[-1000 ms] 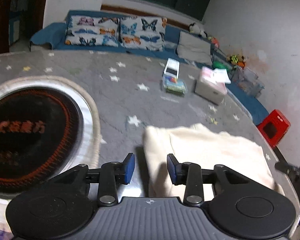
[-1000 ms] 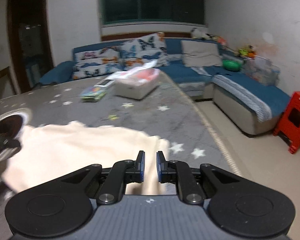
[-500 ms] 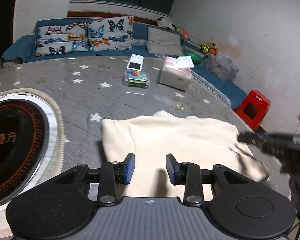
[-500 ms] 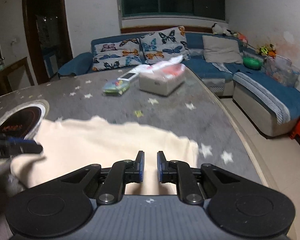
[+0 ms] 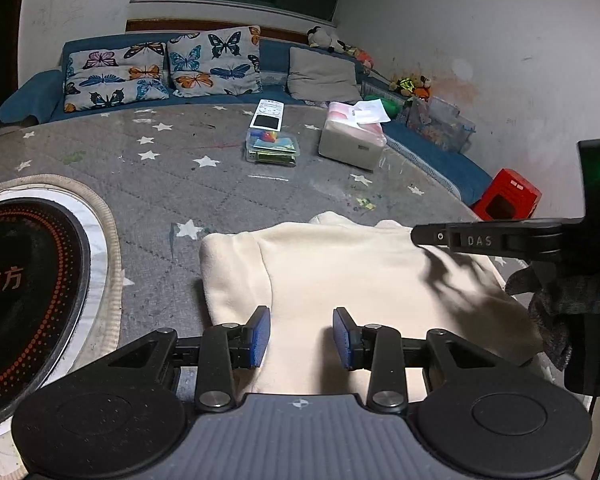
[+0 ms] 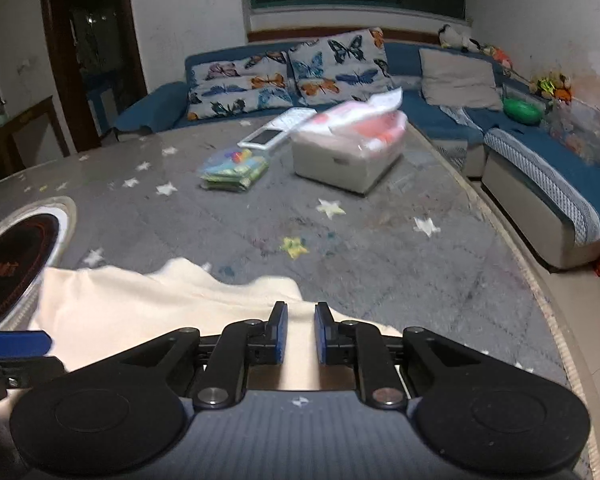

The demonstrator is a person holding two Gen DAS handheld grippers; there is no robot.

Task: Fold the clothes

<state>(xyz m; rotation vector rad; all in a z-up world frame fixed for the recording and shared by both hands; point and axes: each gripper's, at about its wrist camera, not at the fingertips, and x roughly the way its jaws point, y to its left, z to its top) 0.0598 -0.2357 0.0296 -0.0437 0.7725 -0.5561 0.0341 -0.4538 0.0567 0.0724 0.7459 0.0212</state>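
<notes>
The table (image 5: 228,184) carries a grey cover with white stars. A round black hotplate (image 5: 24,292) sits at its left side. The sofa (image 6: 540,168) stands behind the table and along its right side.

The garment (image 5: 340,280) is cream, soft and fleecy, folded into a flat rectangle. One seam line runs near its left edge. It lies on the near right part of the table, beside the hotplate and apart from it. A tissue box (image 5: 354,138), a packet (image 5: 272,148) and a remote (image 5: 267,114) lie farther back, well apart from the garment.

Compared with the earlier frames, more of the garment fills the left wrist view, and the right gripper now reaches in over the garment's right part. In the right wrist view the garment's far edge sits closer to the fingers than before.

The left gripper (image 5: 301,334) hangs over the garment's near edge, jaws parted with cloth showing in the gap; no pinch is visible. The right gripper (image 6: 301,330) has a narrow gap between its jaws. Cream cloth shows in that gap, and the pads do not clamp it.
</notes>
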